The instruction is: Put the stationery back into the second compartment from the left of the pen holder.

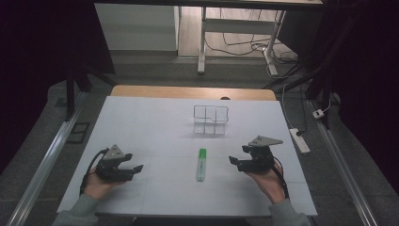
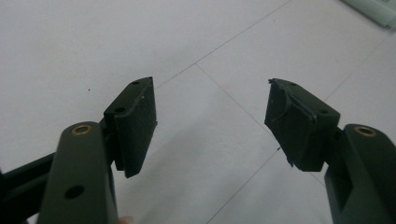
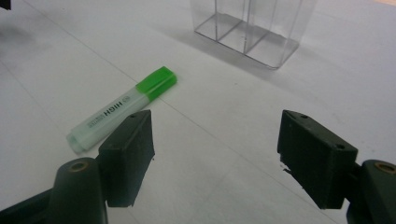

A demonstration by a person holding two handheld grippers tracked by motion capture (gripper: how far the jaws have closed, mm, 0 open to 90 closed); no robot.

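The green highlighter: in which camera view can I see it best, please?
The right gripper view: the highlighter lies close and sharp, its green cap and the printed word HIGH are readable. The high view shows it whole but small, between the two grippers and in front of the clear organizer. The left gripper view catches only a blurred piece at the top right corner.

You get a dim high view: dark, murky corners at upper left and right, the white table (image 1: 155, 122) the brightest patch, a lit floor strip top centre. It's soft and grainy. Both gripper views are brighter, with an even greenish-grey cast and soft shadows. The clear organiser (image 3: 252, 28) throws a faint shadow; the near jaws are slightly blurred.
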